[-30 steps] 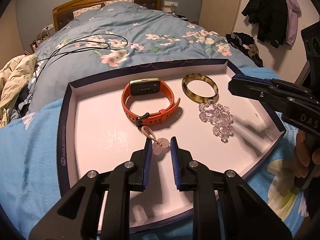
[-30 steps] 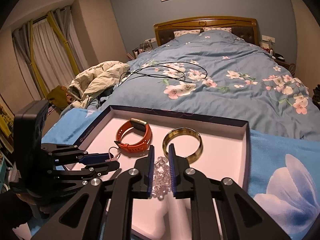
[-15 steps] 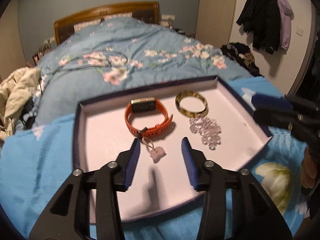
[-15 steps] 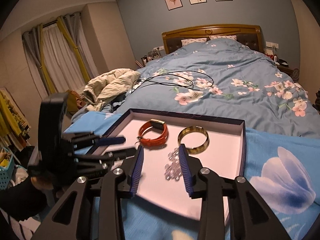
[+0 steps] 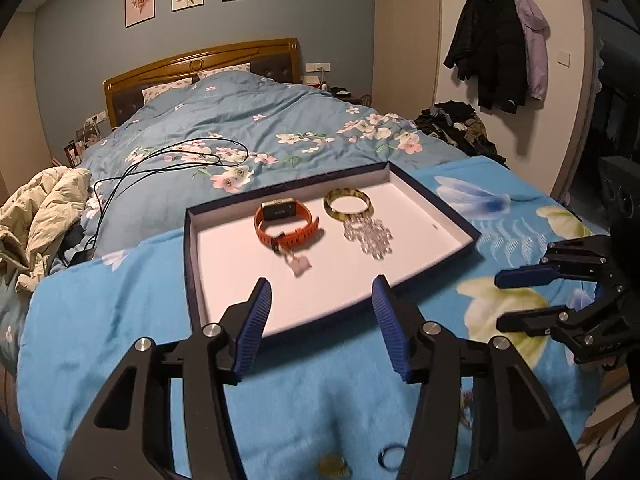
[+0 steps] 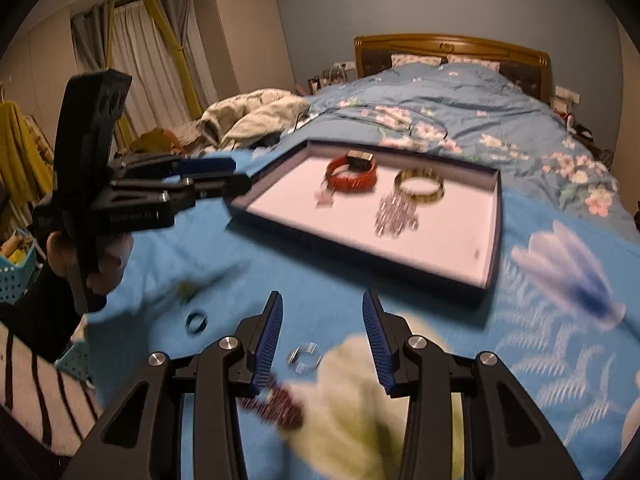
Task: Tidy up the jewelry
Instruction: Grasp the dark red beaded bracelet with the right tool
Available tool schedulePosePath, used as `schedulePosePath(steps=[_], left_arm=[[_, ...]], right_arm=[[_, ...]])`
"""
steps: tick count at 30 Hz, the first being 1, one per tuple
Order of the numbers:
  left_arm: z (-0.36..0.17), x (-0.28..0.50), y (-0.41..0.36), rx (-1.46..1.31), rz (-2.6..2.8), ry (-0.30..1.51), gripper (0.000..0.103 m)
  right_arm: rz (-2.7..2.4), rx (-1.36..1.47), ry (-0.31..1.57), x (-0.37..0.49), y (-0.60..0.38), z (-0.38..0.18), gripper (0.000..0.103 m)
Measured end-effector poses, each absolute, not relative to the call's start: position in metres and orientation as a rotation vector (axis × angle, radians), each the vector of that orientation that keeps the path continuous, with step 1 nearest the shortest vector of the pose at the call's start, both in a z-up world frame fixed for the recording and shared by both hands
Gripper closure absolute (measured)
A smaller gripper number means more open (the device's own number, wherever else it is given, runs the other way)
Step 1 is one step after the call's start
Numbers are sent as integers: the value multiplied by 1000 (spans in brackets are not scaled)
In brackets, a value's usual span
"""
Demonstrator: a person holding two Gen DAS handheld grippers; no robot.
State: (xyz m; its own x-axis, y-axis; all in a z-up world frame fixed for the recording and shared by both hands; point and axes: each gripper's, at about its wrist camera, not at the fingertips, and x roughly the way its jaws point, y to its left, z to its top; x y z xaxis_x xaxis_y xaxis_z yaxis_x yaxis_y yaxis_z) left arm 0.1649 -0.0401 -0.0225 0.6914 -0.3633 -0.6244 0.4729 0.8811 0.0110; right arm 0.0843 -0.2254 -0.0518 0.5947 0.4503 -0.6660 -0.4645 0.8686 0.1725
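Observation:
A dark-rimmed white tray (image 5: 192, 264) lies on the blue flowered cloth. It holds an orange watch (image 5: 286, 222), a mottled bangle (image 5: 347, 202), a clear bead bracelet (image 5: 370, 236) and a pink charm (image 5: 299, 266). My left gripper (image 5: 322, 328) is open and empty, in front of the tray's near rim. My right gripper (image 6: 322, 340) is open and empty above the cloth, near a silver ring (image 6: 304, 358), a dark ring (image 6: 196, 321), a small green piece (image 6: 185, 289) and a dark red bead bracelet (image 6: 280, 400). The tray also shows in the right wrist view (image 6: 360, 248).
The bed with a blue flowered duvet (image 5: 248, 128) and a black cable (image 5: 168, 160) lies behind the tray. A cream jacket (image 5: 36, 208) is heaped at the left. Coats (image 5: 496, 40) hang on the right wall. Curtains (image 6: 132, 60) and a blue basket (image 6: 16, 276) are at left.
Both grippers let go of the charm and the clear bracelet, opened wide and pulled back from the tray. Loose rings and a red bracelet on the cloth came into view.

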Motion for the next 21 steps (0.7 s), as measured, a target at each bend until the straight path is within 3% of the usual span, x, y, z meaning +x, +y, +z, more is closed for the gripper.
schedulePosePath(steps=[3,14,17,21], left_arm=[[-29,148,-34,167,-475,670,44],[-47,115,-18,157,-453,717,44],[-49,111,-15,149,-446,720,44],[-53,107,-11,139,-447,728,44]], right_arm=[[557,-32,798,70,-219,-62,51],[621,-179,849,52,-177,-83,45],[596,-245,870,53,-168,-91,51],[602,-245,869,49,-171,-90,65]])
